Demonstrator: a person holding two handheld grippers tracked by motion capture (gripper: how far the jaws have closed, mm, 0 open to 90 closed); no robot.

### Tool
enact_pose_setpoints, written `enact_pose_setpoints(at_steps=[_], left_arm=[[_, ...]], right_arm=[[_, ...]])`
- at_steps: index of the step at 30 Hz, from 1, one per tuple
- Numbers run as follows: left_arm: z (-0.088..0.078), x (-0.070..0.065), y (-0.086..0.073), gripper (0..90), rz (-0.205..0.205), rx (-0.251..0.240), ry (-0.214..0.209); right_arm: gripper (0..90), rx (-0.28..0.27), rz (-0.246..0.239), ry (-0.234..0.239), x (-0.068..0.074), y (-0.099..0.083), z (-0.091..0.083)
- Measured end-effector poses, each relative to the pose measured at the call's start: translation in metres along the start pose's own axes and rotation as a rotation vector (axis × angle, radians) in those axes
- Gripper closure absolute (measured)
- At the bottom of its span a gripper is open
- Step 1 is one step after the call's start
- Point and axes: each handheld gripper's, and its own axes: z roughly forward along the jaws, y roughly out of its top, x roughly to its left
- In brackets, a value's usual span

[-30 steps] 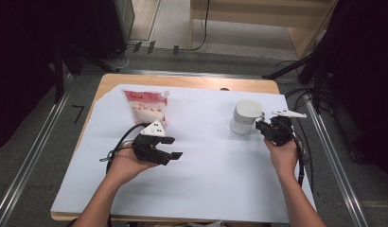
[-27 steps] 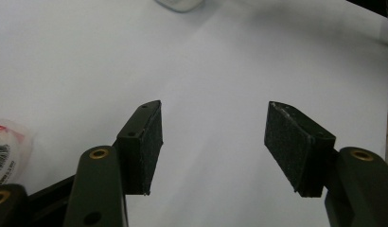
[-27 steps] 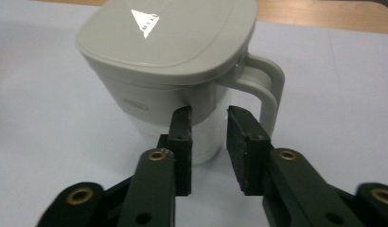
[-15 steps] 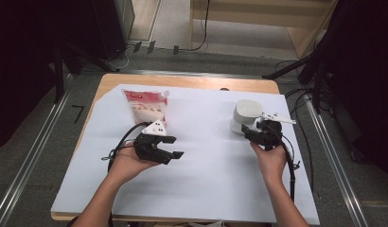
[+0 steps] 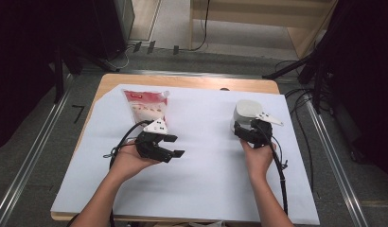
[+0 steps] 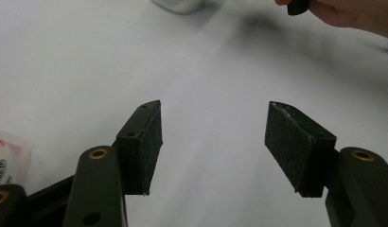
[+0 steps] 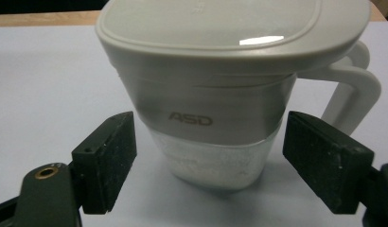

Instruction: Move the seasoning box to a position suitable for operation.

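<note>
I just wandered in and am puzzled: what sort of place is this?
Probably a lab or studio for recording hand tasks, not a kitchen. A table under a white sheet stands between dark curtains, cables trail over the floor, and a person holds a camera-carrying gripper in each hand near a jug and a pouch.

I count one lidded jug point(image 7: 220, 94) right in front of my right gripper point(image 7: 208, 161), sitting between its two jaws, one handle on it. One red-and-white pouch point(image 5: 147, 107) lies just beyond my left gripper point(image 5: 171, 145). That makes two grippers, one in each of my two hands, two jaws apiece. One white sheet point(image 5: 201, 189) under both, on one wooden table point(image 5: 192, 82).
</note>
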Motion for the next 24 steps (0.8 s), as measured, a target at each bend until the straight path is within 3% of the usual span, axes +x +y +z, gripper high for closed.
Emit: enact_pose_setpoints(at_steps=[6, 12, 18, 24], left_arm=[[-0.001, 0.002, -0.001, 38.6, -0.019, -0.012, 0.000], [-0.001, 0.003, -0.002, 38.5, -0.021, -0.006, -0.004], [-0.001, 0.003, -0.002, 38.5, -0.018, -0.008, -0.004], [-0.002, 0.003, -0.002, 38.4, -0.024, 0.002, -0.004]], right_arm=[[14.6, -0.021, 0.006, -0.024, 0.003, -0.002, 0.010], [11.2, -0.037, 0.061, -0.059, 0.009, -0.004, 0.017], [9.3, -0.071, 0.057, -0.076, 0.010, 0.000, 0.026], [9.9, -0.054, 0.052, -0.096, 0.010, 0.003, 0.036]])
